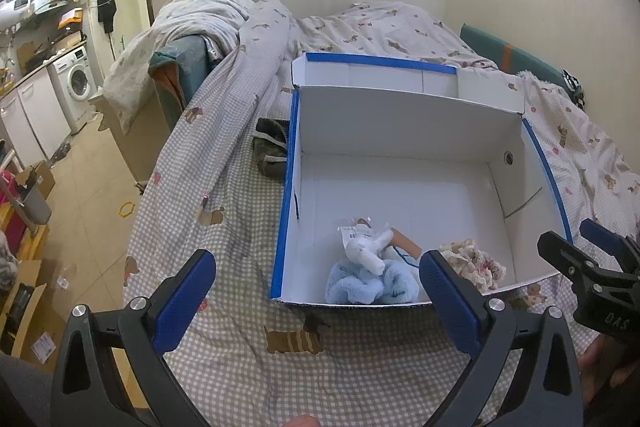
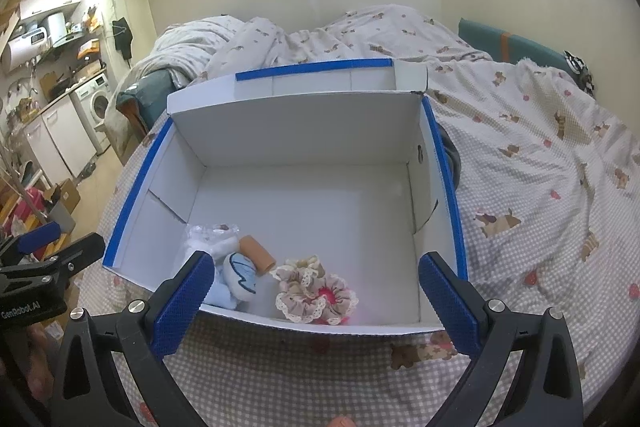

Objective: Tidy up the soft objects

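Bed (image 1: 224, 187), gingham sheet: carries white cardboard box (image 1: 400, 131) at frame centre. Inside, along its lower edge: light-blue plush bundle (image 1: 368, 283), frilled scrunchie (image 2: 316, 291). Dark garment (image 1: 272, 147) left of box remains outside; task judged mostly done. Left gripper (image 1: 316, 291) and right gripper (image 2: 316, 291) spread apart, empty.

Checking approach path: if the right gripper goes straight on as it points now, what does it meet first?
Probably the near wall of the white box, or, clearing that rim, the frilly scrunchie just inside. The right gripper is open and empty; depth is unclear.
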`<state>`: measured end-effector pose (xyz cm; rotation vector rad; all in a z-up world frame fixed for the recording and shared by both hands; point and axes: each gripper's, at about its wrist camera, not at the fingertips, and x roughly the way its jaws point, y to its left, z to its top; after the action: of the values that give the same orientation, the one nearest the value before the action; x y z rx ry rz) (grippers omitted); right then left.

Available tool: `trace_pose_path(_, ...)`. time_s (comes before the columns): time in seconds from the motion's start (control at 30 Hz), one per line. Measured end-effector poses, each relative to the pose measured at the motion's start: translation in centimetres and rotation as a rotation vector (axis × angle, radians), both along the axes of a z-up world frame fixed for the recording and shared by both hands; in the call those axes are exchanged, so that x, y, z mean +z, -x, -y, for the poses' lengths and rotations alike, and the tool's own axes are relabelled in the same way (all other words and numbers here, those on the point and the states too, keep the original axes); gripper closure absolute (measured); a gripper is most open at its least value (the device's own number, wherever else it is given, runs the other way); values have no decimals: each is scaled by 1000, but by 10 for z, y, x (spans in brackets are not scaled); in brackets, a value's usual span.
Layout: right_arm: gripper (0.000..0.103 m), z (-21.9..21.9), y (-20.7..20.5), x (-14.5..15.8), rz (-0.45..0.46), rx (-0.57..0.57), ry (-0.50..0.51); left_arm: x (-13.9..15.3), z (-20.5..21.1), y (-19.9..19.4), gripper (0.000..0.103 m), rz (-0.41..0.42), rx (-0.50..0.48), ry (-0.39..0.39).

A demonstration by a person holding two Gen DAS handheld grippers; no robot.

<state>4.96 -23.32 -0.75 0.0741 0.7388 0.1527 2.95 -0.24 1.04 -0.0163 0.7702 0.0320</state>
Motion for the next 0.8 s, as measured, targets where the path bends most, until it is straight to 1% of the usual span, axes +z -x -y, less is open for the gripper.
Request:
trace_pose_path(0.5, 0, 0, 1, 2, 10, 5, 7, 1, -1, 2, 1, 4, -6, 7)
trace_pose_path(0.8, 0, 6, -2, 2, -7, 0, -23, 1, -1, 3, 1, 9, -16, 11)
